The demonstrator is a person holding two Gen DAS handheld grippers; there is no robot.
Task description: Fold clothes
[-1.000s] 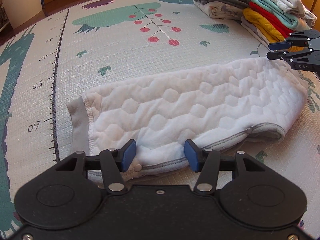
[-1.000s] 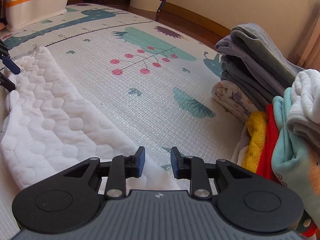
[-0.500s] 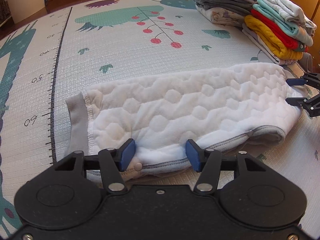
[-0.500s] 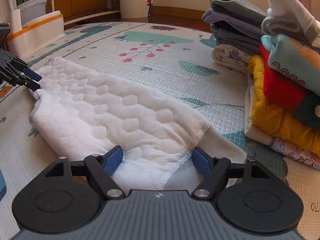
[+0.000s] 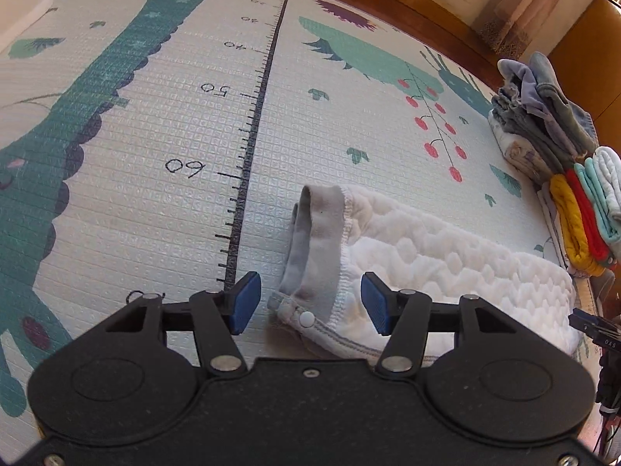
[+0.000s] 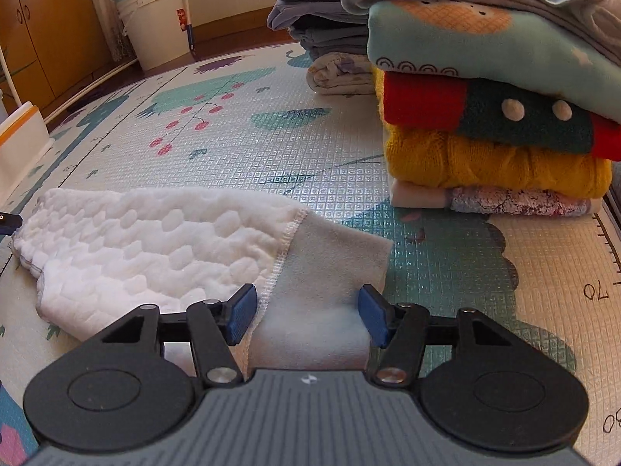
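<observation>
Jaws of both grippers gape, now straddling opposite grey cuffs.
Left gripper (image 5: 309,308) and right gripper (image 6: 306,314) have closed in on the white quilted garment (image 6: 147,240); ends seem ready to pinch.

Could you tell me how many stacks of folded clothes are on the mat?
2: a grey stack farther back, and a colourful stack nearer the right gripper. Others may be hidden.

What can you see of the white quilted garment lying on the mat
The white quilted garment looks soft and padded, stitched in a hexagon pattern, with grey ribbed cuffs at both ends and a grey-trimmed edge bearing a white snap. It lies flat and stretched out on the play mat. The left hand-held gripper and the right hand-held gripper each straddle one cuff, open.
</observation>
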